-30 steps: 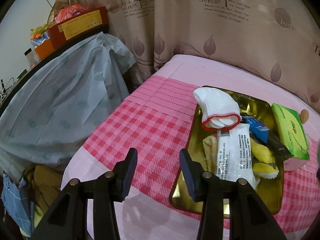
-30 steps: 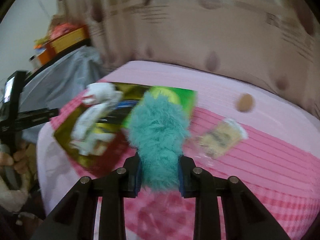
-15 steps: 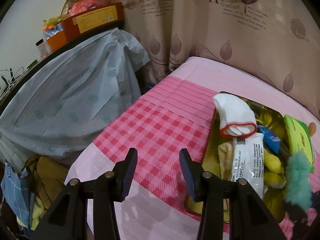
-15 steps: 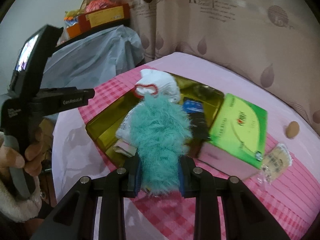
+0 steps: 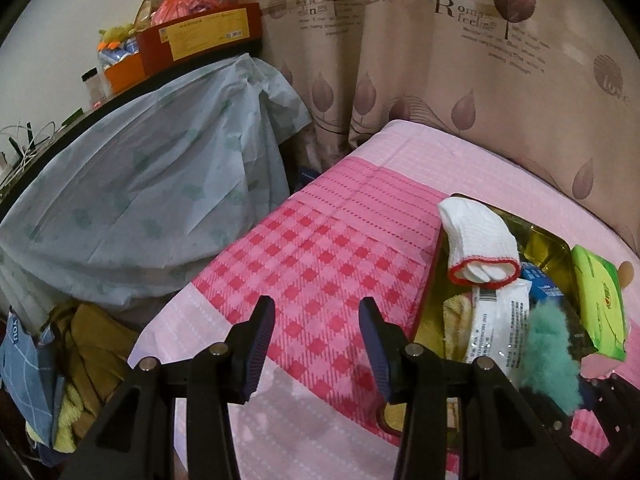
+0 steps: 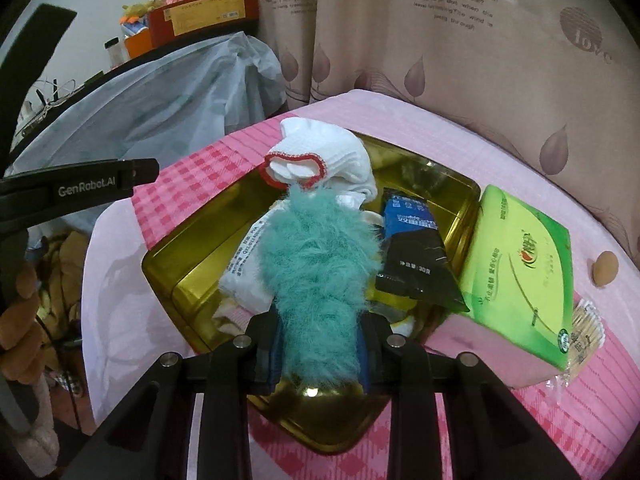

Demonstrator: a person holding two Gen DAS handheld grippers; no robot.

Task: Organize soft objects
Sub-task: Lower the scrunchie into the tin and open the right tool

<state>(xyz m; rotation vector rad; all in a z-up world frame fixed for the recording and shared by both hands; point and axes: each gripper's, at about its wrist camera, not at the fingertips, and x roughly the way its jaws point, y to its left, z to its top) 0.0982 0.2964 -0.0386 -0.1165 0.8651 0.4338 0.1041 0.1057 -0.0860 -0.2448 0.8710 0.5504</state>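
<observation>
Over the gold tray (image 6: 182, 256), the right gripper (image 6: 320, 354) squeezed the fuzzy teal toy (image 6: 320, 264) between its fingers, its jaws just loosening a little; the left gripper (image 5: 316, 334) gaped wide, holding nothing.

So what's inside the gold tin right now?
Inside the gold tin: a white sock, a white packet, a dark pouch and something yellow. The teal fluffy piece in the right tongs hides the middle.
</observation>
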